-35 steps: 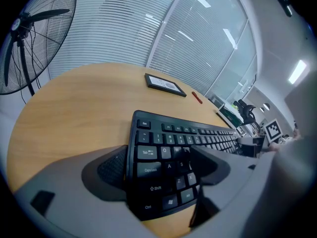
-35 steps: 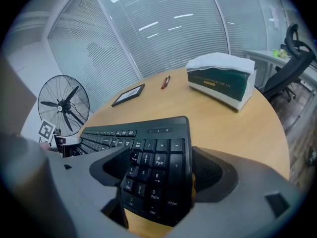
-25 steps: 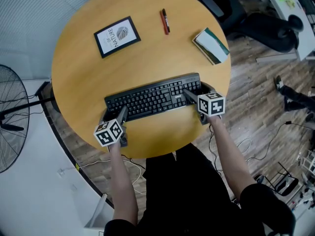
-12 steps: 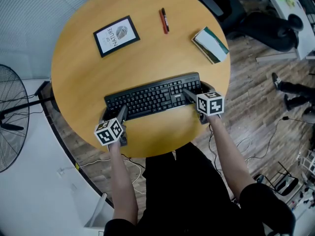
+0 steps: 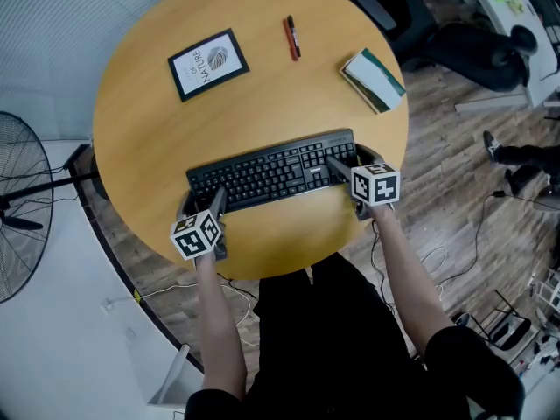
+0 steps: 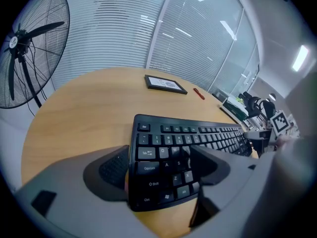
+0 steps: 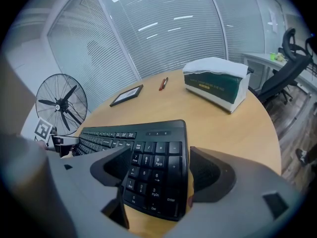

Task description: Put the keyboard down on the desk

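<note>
The black keyboard point(image 5: 271, 175) lies flat on the near part of the round wooden desk point(image 5: 140, 121), slanting a little, close to the rim by the person who holds the tools. The left gripper point(image 5: 203, 203) is on its left end. In the left gripper view the fingers point(image 6: 111, 167) stand a few keys' width apart and pinch that end, the outer one pressed against the short edge beside Caps Lock, the inner one down on the letter keys. The right gripper point(image 5: 354, 161) has the other end in the same way: in the right gripper view one finger lies over the left keys of the number block and the other sits tight at the keyboard's right edge, with the block held between them. Each gripper's marker cube hangs over the desk's near rim.

The other things on the desk are on its far half, well apart from the keyboard. A dark-framed picture point(image 5: 208, 65) lies at the far left and a red pen point(image 5: 292, 38) near the far rim. A green and white box point(image 5: 374, 80) sits by the right rim, the closest of the three to the keyboard's right end.

Off the desk, a standing fan point(image 5: 22, 221) is just beside it on the left, a black office chair point(image 5: 472, 46) stands on the wooden floor at the far right, and cables point(image 5: 236, 296) trail on the floor under the near rim. Closed blinds point(image 6: 148, 29) fill the background in both gripper views
</note>
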The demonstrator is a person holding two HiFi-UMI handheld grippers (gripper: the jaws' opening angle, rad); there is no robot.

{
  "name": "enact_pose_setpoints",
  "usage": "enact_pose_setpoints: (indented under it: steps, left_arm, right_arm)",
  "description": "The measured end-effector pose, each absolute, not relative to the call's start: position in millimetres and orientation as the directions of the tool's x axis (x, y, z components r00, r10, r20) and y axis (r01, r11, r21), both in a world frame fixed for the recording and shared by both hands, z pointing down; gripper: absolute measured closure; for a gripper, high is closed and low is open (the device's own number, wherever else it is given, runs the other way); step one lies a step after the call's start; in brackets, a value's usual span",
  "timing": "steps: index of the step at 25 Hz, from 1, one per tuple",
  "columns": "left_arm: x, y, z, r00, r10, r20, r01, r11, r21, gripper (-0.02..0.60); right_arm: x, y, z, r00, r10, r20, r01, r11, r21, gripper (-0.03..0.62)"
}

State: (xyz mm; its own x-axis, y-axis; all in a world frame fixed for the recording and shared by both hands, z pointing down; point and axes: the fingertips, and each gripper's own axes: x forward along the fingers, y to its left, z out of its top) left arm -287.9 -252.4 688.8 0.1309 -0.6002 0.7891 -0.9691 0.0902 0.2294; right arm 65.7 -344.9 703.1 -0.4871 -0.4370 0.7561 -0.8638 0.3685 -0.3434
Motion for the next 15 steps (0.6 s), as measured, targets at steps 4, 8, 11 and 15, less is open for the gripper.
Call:
enact_pose_setpoints:
  steps: [4,8,11,15]
  left_arm:
    - [-285.9,-250.6,680.6,0.115,-0.620,0.776,-0.972,0.092,0.217,0.206]
    - [-282.8,-246.9,668.7,0.103,-0.641,0.760,-0.972,0.097,0.214,0.206]
    - [-272.8,-241.8,657.4,0.101,-0.659,0.745,-0.975,0.083,0.206,0.207]
    - [-253.5,-231.5,642.6,0.107,-0.682,0.723,-0.977,0.063,0.203,0.210]
  right_arm:
    - [68.9,-344.7,696.6,-0.492,-0.452,0.744,-0.862,0.371,-0.345,0.220]
    - [70.3,-340.0,685.9,-0.500,-0.469,0.728,-0.858,0.383,-0.343,0.225]
    - [73.4,-332.7,675.8,-0.511,-0.481,0.713,-0.851,0.402,-0.339,0.232]
    - [75.3,-318.8,661.2,-0.536,-0.488,0.689,-0.833,0.440,-0.336,0.246]
